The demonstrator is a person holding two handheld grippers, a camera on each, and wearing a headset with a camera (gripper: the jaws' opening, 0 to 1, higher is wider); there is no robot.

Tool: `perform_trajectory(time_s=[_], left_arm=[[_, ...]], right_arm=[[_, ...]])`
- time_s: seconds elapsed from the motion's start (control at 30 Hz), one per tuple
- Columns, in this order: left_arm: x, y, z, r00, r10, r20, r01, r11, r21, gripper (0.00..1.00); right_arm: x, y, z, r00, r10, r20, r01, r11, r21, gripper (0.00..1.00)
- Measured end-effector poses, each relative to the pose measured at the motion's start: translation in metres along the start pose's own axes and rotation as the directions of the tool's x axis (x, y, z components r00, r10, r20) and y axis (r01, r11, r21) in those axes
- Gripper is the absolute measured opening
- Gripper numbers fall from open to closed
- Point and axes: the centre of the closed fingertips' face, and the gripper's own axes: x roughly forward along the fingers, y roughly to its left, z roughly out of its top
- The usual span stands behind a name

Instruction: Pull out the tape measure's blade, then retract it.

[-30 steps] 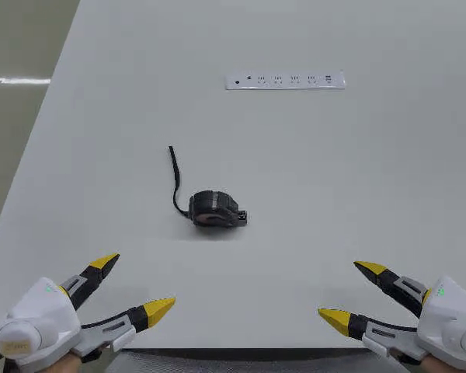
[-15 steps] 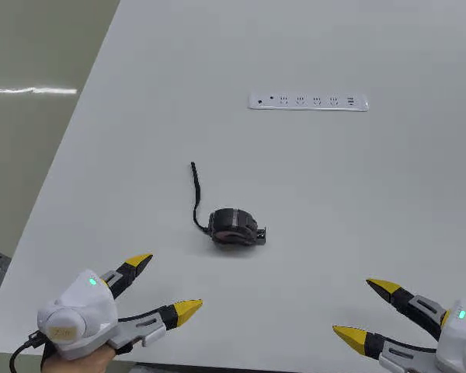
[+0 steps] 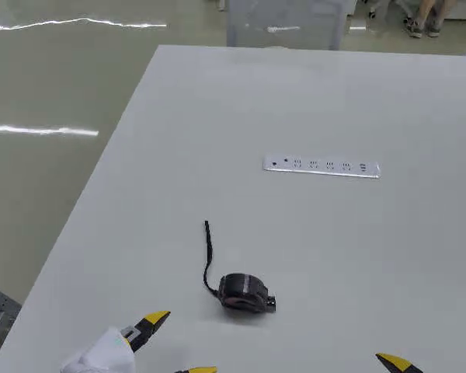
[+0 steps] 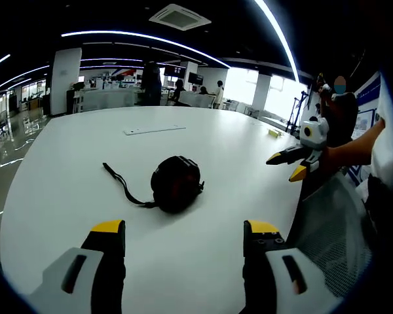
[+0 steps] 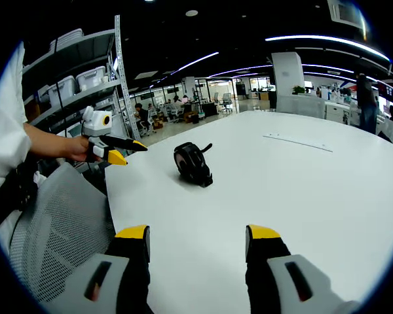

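Left tool (image 3: 179,344) hovers low at the near edge of the bench (image 3: 357,256), jaws spread wide and empty, pointed at the tape measure (image 3: 245,293). My guess is it's lining up to pin the case so it doesn't skid.

The tape measure sits a bit in from that near edge, between the two tools and well apart from both. The blade is fully wound in. Its wrist strap (image 3: 208,252) trails off toward the far side, and the blade tip faces right, which looks handy for whoever does the pulling.

Right tool (image 5: 198,232) is also wide open, holding nothing, hanging back on the other side. Probably that's the one that goes for the blade tip, but nothing's been touched yet.

The bench itself is plain matte white and pretty bare, with just a white power strip (image 3: 322,166) lying flat farther back. Around it there's shiny greenish floor (image 3: 46,93) catching the ceiling light strips, a shelving rack (image 5: 85,78) with bins, a mesh chair (image 5: 52,216) by the person, and open office space with people in the distance.
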Motion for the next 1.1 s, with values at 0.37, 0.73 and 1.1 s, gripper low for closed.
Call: perform_trajectory(time_s=[0.37,0.73,1.1], left_arm=[[0.014,0.007,0.010,0.9999,-0.012,0.002,0.012,1.000,0.003,0.71],[0.024,0.015,0.021,0.9985,-0.047,0.026,0.047,0.999,0.026,0.75],[0.038,0.020,0.027,0.9932,-0.116,0.009,0.116,0.992,0.050,0.76]], right_arm=[[0.012,-0.008,0.008,0.9998,0.022,-0.003,-0.022,1.000,-0.005,0.59],[0.025,-0.011,0.013,0.9989,0.044,-0.014,-0.044,0.999,-0.009,0.58],[0.032,-0.015,0.014,0.9976,0.062,-0.031,-0.063,0.997,-0.039,0.57]])
